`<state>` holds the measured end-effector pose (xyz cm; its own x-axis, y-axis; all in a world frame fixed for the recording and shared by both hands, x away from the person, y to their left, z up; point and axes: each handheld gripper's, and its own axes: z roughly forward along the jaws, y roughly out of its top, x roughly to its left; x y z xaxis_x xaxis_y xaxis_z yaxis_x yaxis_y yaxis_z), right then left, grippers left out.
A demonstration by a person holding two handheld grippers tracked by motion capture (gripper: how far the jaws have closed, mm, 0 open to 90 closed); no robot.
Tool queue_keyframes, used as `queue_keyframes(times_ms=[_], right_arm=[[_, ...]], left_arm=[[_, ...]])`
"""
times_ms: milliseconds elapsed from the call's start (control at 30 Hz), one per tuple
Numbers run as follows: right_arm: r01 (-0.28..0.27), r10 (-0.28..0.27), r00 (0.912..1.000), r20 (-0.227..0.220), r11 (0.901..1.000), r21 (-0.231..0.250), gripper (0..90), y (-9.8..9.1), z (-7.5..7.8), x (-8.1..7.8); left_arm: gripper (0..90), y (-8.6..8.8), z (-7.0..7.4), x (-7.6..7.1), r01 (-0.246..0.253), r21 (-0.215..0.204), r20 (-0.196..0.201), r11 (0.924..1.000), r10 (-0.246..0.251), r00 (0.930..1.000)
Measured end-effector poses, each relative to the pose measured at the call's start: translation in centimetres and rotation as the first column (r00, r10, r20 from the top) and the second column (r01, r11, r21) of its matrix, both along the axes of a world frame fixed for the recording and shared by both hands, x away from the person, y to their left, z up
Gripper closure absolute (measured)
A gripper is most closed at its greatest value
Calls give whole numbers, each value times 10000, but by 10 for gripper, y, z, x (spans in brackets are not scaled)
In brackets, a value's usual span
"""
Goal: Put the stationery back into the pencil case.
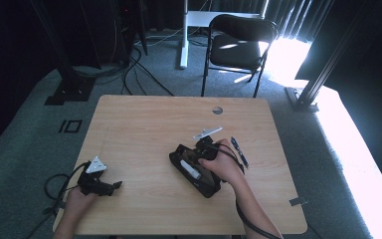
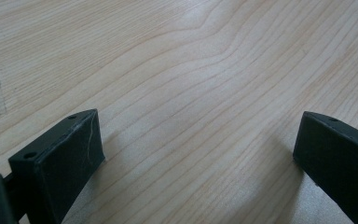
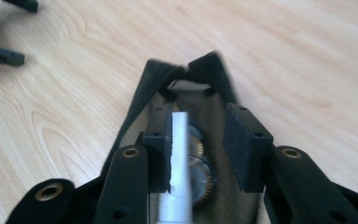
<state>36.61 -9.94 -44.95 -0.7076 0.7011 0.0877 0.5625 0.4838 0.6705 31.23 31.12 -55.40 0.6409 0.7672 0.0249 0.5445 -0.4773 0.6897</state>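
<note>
An open black pouch [image 1: 201,180] lies right of the table's middle, with a white tube [image 1: 190,169] lying in it. My right gripper [image 1: 191,160] hangs just over the pouch, held by a hand. In the right gripper view the white tube [image 3: 179,154] stands between the jaws against the left pad [image 3: 161,154], with a clear gap to the right pad [image 3: 242,144], so this gripper [image 3: 200,144] is open. A round brass-toothed part [image 3: 201,179] shows beneath, inside the pouch [image 3: 154,88]. My left gripper [image 1: 113,185] rests at the table's near left, open over bare wood [image 2: 198,149].
A dark pen [image 1: 239,152] lies just right of the pouch. The wooden table [image 1: 144,124] has a round cable hole [image 1: 217,110] near its far edge. A black chair [image 1: 238,45] stands beyond the table. My left gripper's jaw tips [image 3: 2,53] appear far off in the right gripper view.
</note>
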Motion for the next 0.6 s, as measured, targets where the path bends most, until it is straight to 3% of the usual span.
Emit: queue_keyframes(times_ms=[133,167,300,467,600], right_arm=[[237,-239,9994,253,9997,76,608,-9,4,1],[585,-587,9967,568,9983,66,598,-25,4,3],[911,-913,9932,721,9958,56,590,-40,3,5],[1664,-1657,9817,937,9861,2,583,-70,-9,10],[2395,-2379,9664,969,9709,-48,580,-92,-19,17]], left_arm=[[16,0,0,0,14,18,2,10000,-14,10000],[16,0,0,0,7,3,7,10000,-7,10000],[16,0,0,0,-1,-3,6,10000,1,10000],[16,0,0,0,-4,0,-1,10000,4,10000],[16,0,0,0,-7,6,-1,10000,7,10000]])
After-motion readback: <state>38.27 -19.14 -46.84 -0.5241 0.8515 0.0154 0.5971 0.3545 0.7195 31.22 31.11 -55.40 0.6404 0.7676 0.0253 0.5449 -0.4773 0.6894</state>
